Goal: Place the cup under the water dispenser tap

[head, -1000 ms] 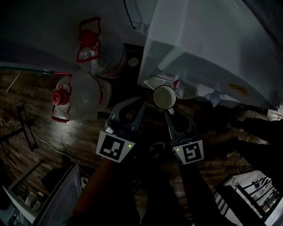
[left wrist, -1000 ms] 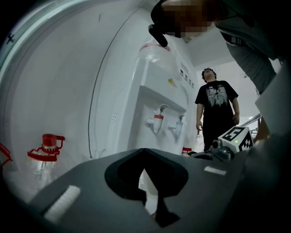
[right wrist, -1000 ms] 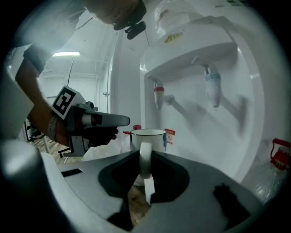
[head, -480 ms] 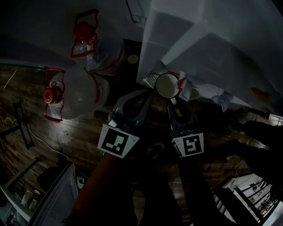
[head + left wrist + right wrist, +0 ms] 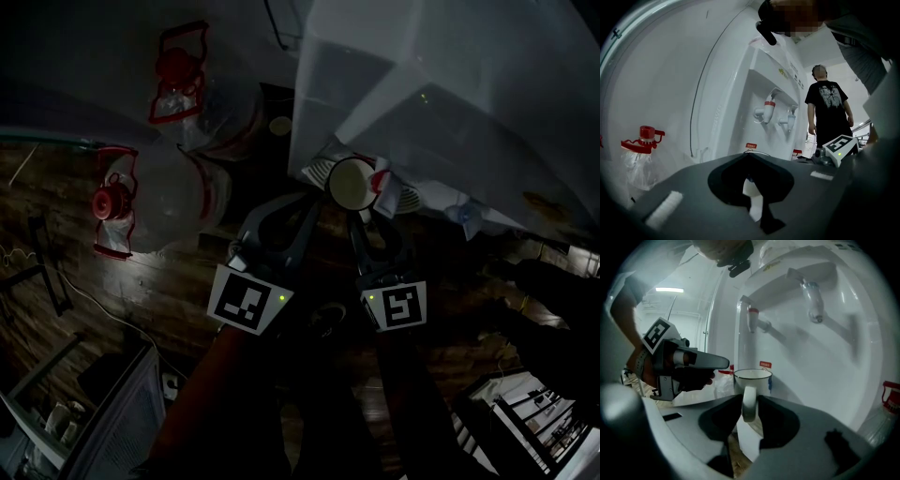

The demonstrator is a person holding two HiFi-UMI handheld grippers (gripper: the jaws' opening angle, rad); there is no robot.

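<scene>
Grey left gripper (image 5: 311, 202) near-level beside cup (image 5: 352, 184)

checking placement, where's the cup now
Head view centre: cup below the red tap, handle between the right gripper's jaws, which have just been opening.

Place: office-style break corner
Fixture: white water dispenser (image 5: 759, 93)
Stock: spare water jugs (image 5: 164, 197), red-capped
Floor: dark wood planks (image 5: 141, 291)

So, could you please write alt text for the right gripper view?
A white cup is below the red tap of the water dispenser, its handle between the right gripper's jaws, which have just been opening. The left gripper hovers at left.
</scene>
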